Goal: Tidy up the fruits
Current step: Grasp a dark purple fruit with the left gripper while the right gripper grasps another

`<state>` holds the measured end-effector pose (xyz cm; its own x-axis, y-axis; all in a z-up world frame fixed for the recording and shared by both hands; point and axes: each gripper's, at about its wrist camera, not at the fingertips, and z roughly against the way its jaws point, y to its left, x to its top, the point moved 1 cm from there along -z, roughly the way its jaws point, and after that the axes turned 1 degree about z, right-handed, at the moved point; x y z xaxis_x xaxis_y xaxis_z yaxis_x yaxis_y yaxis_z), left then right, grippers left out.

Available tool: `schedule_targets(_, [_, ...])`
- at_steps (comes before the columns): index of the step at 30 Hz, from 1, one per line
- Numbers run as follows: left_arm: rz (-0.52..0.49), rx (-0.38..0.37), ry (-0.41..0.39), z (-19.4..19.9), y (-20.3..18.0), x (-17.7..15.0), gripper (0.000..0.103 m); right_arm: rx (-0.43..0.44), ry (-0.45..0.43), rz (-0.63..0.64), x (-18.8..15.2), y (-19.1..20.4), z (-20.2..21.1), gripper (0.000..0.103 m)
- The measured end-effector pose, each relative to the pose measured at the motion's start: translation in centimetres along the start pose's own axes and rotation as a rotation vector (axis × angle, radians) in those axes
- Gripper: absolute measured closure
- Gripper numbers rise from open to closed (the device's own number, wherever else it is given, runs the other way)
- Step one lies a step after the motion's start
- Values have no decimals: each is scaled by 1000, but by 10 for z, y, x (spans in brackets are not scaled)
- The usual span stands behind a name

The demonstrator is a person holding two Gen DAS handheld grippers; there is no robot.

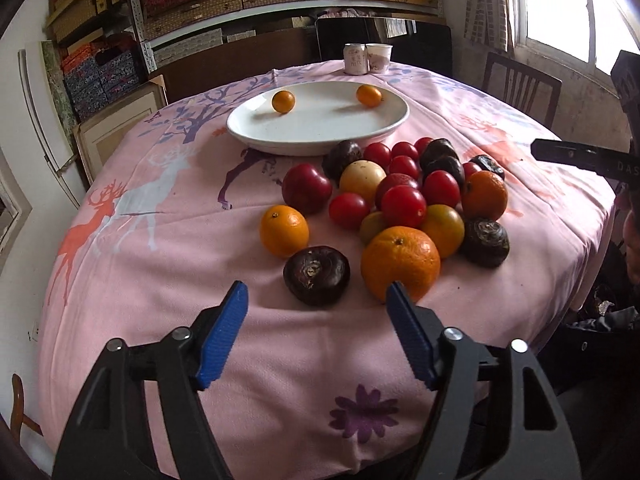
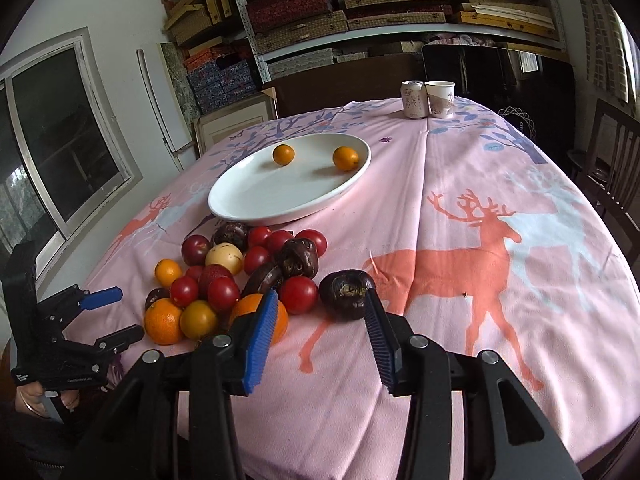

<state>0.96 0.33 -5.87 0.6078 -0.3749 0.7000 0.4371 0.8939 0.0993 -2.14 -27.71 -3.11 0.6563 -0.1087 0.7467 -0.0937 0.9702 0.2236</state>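
The left gripper (image 1: 316, 294), jaws apart and empty, hovers near a dark fruit (image 1: 316, 275) and an orange (image 1: 400, 262) on the counter (image 1: 160, 264).

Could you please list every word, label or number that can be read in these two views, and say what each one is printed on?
"DAS": white letters, cut off by the picture's edge, on the right tool's black body in the left wrist view.
Can: printed characters, too blurred to read.
Paper cup: printed pattern, no legible words.
Left tool: small white lettering on its black body, too small to read.
Nothing else carries readable text.
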Motion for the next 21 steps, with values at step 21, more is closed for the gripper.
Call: schedule_targets(21, [54,-105,1,-35,15,-2,62,-81,98,29,-10,-14,-38,58])
